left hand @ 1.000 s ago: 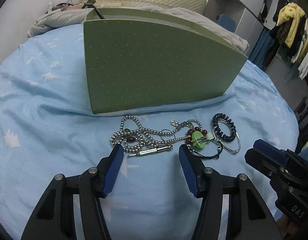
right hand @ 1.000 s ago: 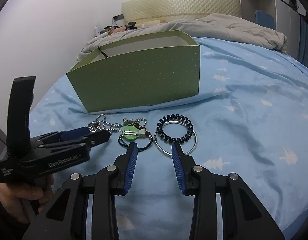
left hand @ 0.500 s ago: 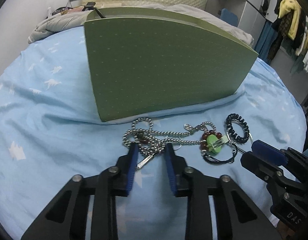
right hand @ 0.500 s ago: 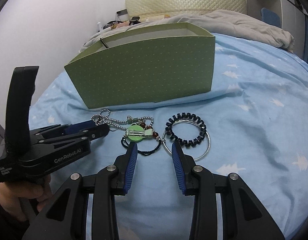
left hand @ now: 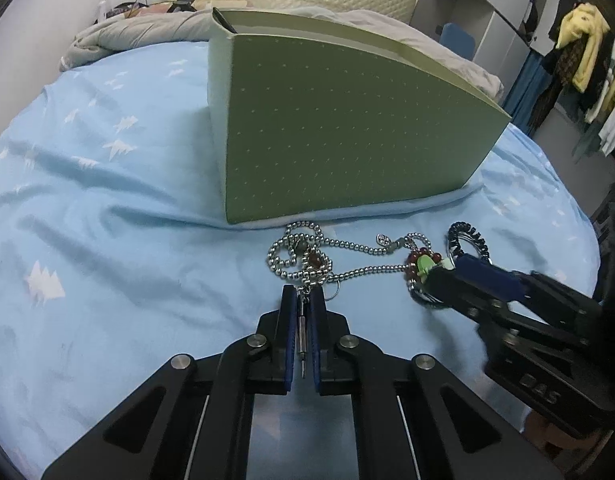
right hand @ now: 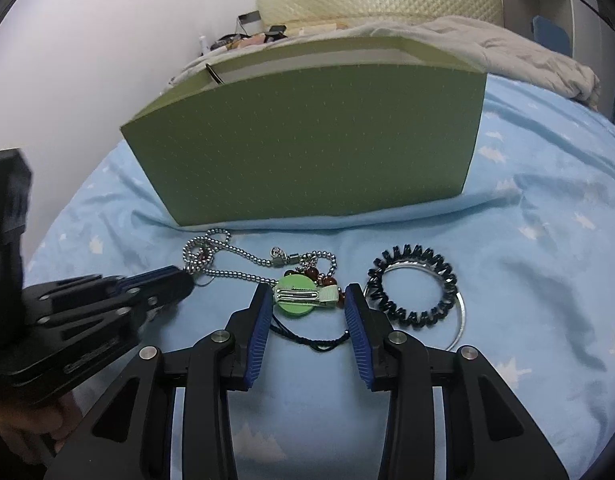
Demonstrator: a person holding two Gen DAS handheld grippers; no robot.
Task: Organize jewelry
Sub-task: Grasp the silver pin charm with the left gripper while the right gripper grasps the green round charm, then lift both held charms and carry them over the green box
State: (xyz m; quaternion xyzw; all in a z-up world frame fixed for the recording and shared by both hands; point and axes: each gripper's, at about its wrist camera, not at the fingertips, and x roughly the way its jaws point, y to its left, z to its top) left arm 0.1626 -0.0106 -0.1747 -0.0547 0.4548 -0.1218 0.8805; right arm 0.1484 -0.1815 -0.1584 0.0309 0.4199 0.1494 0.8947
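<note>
Left hand-held gripper (left hand: 303,312) clamped — right (right hand: 305,316) agape

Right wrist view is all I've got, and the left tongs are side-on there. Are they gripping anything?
Observer: Yes; the left wrist view shows the left tongs shut on the chain's thin metal pendant.
Operator: And the chain beyond them?
Observer: The bead chain lies bunched in loops just ahead of the tips, short of the green box.
</note>
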